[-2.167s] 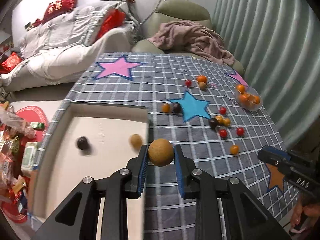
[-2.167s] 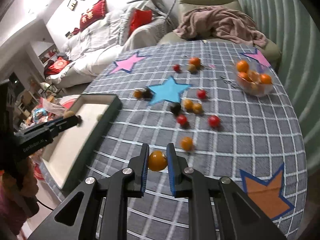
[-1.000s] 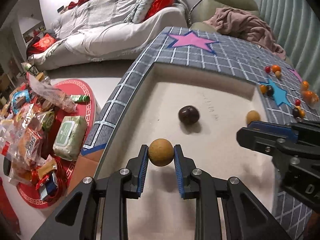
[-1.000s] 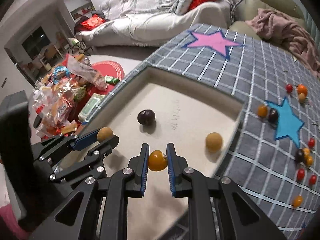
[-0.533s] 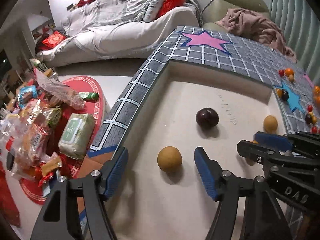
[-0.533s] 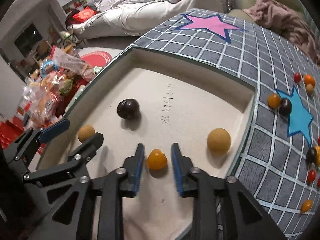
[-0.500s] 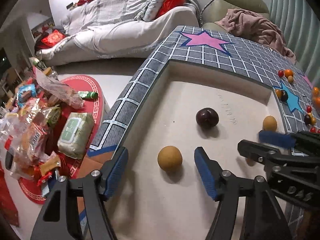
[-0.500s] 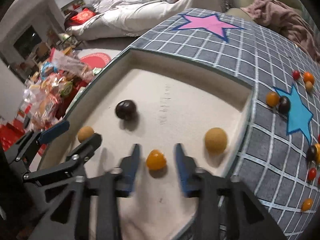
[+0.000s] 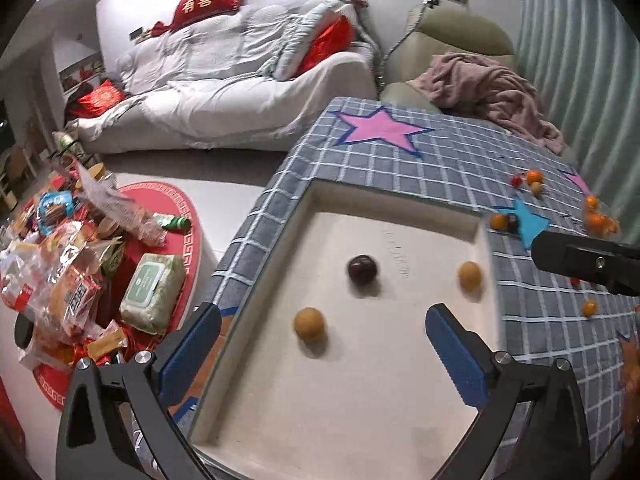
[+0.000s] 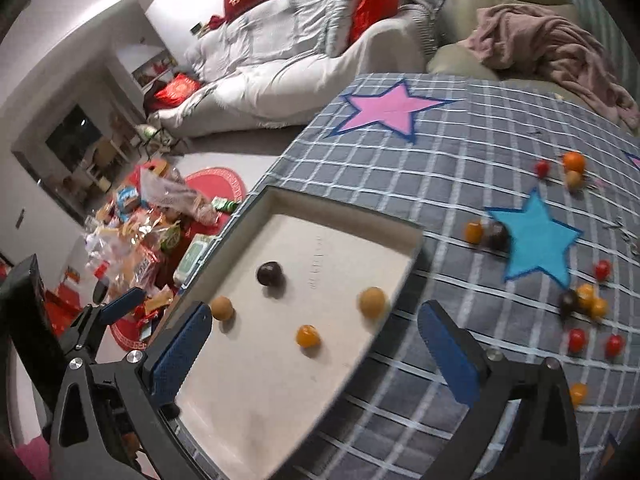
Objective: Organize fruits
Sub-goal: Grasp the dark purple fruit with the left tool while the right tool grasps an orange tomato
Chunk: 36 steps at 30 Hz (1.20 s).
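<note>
A shallow cream tray point(image 9: 360, 420) point(image 10: 256, 408) sits at the table's near left corner. In it lie a tan round fruit point(image 9: 309, 323) point(image 10: 221, 307), a dark plum point(image 9: 362, 268) point(image 10: 269, 273), a second tan fruit point(image 9: 469, 275) point(image 10: 372, 301) and a small orange fruit point(image 10: 307, 336). My left gripper point(image 9: 320, 344) is open and empty above the tray, with the tan fruit between its jaws. My right gripper point(image 10: 312, 340) is open and empty above the tray's near right part. Several loose red, orange and dark fruits point(image 10: 580, 300) lie on the checked cloth.
A clear bowl of oranges point(image 9: 598, 218) stands at the far right of the table. The checked cloth with stars point(image 10: 440, 152) covers the table. Snack packets and a wipes pack point(image 9: 152, 284) lie on the floor to the left. A sofa point(image 9: 224, 92) and armchair stand behind.
Both grippers have opened wide and let their fruits go into the tray, then pulled back and up. The tan fruit and the orange fruit now rest on the tray floor.
</note>
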Tool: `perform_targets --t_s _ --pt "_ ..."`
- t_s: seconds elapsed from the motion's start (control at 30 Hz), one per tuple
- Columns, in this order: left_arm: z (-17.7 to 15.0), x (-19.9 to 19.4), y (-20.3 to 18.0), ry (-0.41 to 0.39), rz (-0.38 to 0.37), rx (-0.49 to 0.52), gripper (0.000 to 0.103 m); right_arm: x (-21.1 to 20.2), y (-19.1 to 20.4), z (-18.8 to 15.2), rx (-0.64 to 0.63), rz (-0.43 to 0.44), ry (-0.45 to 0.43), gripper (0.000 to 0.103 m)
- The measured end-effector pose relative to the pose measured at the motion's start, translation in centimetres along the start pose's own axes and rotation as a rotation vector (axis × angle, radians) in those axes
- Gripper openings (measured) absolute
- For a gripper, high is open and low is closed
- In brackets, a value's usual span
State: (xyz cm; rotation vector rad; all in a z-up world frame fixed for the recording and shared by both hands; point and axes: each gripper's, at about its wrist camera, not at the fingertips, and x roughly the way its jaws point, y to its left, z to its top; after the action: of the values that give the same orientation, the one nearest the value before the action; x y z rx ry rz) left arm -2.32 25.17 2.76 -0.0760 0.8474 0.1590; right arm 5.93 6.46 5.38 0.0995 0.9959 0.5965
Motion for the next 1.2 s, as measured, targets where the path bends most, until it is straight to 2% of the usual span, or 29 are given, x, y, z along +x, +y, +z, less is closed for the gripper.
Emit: perform_targets --t_s 0.3,0.5,0.73,1.0,1.2 --pt "-0.5 -1.5 -5.7 0.023 -0.071 0.097 0.103 -3.9 -6.7 -3.9 0.122 -0.083 0.008 0.103" --pt "-1.2 -1.7 -10.4 0.053 -0.133 0.178 0.103 -5.6 -11.7 -7.5 0.186 -0.176 0.036 0.103" --pt "-1.7 -0.9 -15.7 0.099 -0.166 0.255 0.103 -7.5 -17.1 -10.5 0.237 -0.271 0.045 0.103" --pt "-0.9 1.4 -20.5 0.140 -0.179 0.299 0.103 -7.8 -20.6 -11.5 0.297 -0.290 0.031 0.103" --pt "0.2 4.1 -22.7 0.167 -0.174 0.297 0.103 -7.1 -20.1 -11.3 0.228 -0.296 0.009 0.103"
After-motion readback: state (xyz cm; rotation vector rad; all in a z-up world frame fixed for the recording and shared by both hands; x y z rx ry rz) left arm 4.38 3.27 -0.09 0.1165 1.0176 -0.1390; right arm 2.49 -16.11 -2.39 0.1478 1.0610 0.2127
